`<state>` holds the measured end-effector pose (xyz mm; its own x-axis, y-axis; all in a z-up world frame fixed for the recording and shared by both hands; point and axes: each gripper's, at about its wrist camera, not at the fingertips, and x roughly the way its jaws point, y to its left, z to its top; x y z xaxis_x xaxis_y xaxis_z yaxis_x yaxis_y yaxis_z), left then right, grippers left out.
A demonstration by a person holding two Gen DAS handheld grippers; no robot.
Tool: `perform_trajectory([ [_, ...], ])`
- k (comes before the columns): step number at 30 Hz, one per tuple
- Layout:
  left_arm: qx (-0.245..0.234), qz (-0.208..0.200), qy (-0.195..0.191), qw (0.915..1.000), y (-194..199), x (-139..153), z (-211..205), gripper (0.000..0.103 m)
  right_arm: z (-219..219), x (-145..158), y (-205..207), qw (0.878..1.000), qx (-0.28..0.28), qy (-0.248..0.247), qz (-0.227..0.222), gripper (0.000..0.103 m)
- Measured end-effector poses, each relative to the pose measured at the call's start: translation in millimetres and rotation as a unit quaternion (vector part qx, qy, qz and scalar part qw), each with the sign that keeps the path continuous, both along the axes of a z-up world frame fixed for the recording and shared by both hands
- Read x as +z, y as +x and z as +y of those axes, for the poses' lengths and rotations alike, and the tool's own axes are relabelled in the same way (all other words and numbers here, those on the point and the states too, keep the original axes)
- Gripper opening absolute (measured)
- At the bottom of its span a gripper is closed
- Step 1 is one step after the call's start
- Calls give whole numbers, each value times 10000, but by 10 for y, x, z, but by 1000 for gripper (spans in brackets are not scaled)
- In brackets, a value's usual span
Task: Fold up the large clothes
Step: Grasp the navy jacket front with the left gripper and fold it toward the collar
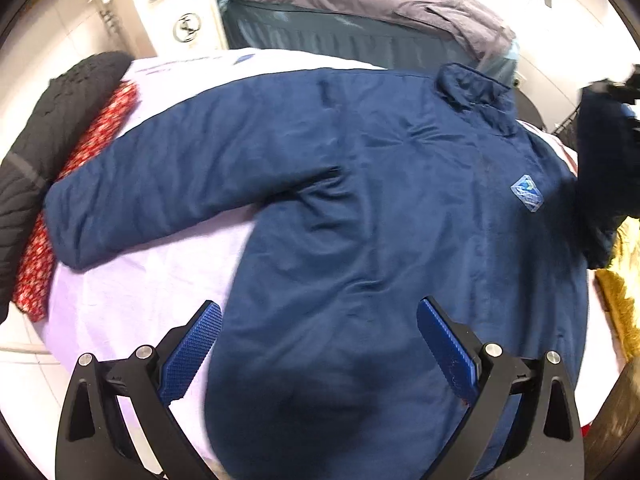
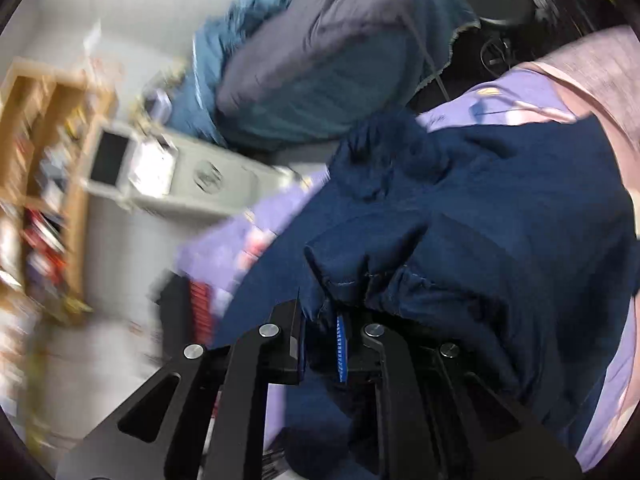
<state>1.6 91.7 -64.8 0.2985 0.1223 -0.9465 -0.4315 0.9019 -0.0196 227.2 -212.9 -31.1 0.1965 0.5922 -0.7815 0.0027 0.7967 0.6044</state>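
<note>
Right wrist view — right hand-held gripper (image 2: pixel 322 332) clamps navy jacket (image 2: pixel 480 208) cuff.

My left tool (image 1: pixel 320 344) hangs with its blue pads spread wide over the hem of the navy jacket (image 1: pixel 360 200), gripping nothing. The jacket lies flat on the lilac sheet (image 1: pixel 132 292), one sleeve (image 1: pixel 160 192) stretched left toward a red patterned cloth (image 1: pixel 88 168) and a black garment (image 1: pixel 52 120).

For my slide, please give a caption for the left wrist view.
Open left gripper above navy jacket spread on lilac cloth.
</note>
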Motion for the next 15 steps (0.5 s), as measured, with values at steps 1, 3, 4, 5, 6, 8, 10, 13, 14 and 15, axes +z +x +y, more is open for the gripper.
perform_trajectory([
  [1,80,22,-8,10000,-49,-15,71,96,275,-102,-30,9991,206,-357,-111,12],
  [3,307,66,-82,9995,-161,-53,241,96,654,-306,-124,9946,504,-869,-252,17],
  [4,395,67,-115,9991,-206,-67,308,96,839,-422,-171,9908,680,-1135,-297,21],
  [5,475,72,-137,9988,-246,-83,372,96,952,-512,-196,9878,794,-1305,-301,24],
  [6,556,91,-149,9983,-287,-104,443,96,1106,-597,-254,9848,915,-1445,-288,34],
  [8,637,112,-165,9978,-328,-138,538,96,1314,-704,-363,9821,1099,-1514,-232,54],
  [10,674,134,-226,9974,-331,-182,606,96,1381,-757,-477,9821,1238,-1410,-143,60],
  [13,589,91,-531,9968,-181,-231,619,96,1307,-740,-615,9834,1376,-1142,-312,60],
  [14,533,54,-628,9966,-119,-236,596,96,1226,-723,-632,9834,1360,-1132,-393,60],
  [15,416,-9,-797,9960,-6,-246,545,96,1125,-703,-646,9838,1326,-1106,-476,61],
])
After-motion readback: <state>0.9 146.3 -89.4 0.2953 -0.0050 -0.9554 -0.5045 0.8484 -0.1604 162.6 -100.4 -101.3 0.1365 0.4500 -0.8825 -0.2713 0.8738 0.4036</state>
